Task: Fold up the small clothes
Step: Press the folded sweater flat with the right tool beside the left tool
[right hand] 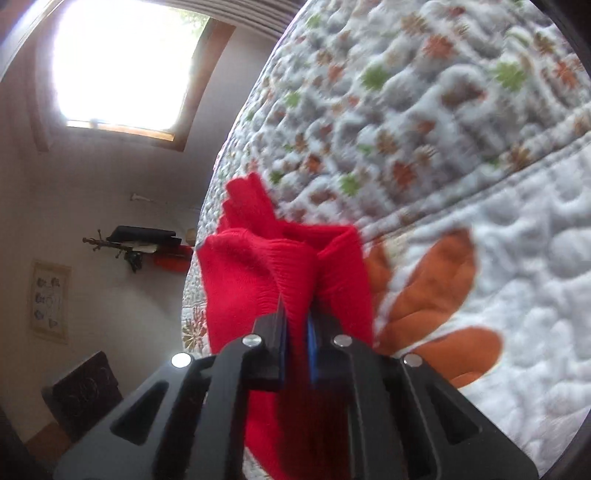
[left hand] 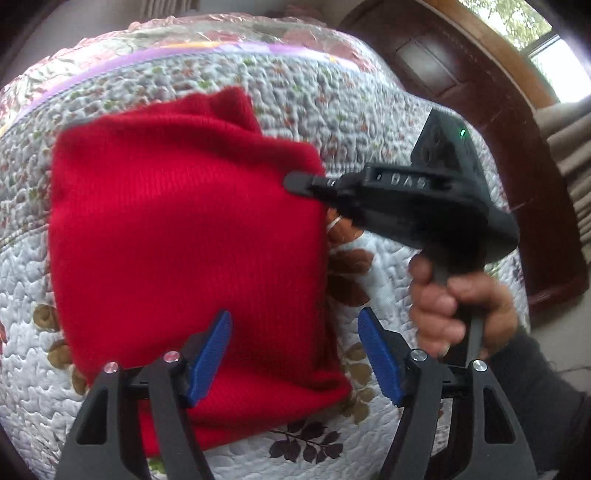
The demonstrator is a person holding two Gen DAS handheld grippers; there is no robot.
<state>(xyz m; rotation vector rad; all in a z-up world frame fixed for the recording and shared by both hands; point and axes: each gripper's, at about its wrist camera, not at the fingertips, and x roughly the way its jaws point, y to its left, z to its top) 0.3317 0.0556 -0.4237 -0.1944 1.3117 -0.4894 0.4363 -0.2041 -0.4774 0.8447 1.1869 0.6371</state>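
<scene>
A red knitted garment [left hand: 184, 229] lies folded on a floral quilted bedspread [left hand: 236, 92]. My left gripper [left hand: 295, 354] hovers open over the garment's near right part, blue pads wide apart, nothing between them. In the left wrist view my right gripper [left hand: 295, 182], held by a hand [left hand: 454, 314], reaches in from the right and pinches the garment's right edge. Seen from the right wrist, my right gripper [right hand: 295, 328] is shut on bunched red fabric [right hand: 280, 266], which rises in folds ahead of the fingers.
The quilt [right hand: 461, 147] with leaf prints covers the bed. A dark wooden footboard [left hand: 480, 81] curves at the right and a window [left hand: 535, 33] lies beyond. In the right wrist view a bright window [right hand: 122, 66], wall rack [right hand: 140, 240] and dark chair [right hand: 85, 395] are off the bedside.
</scene>
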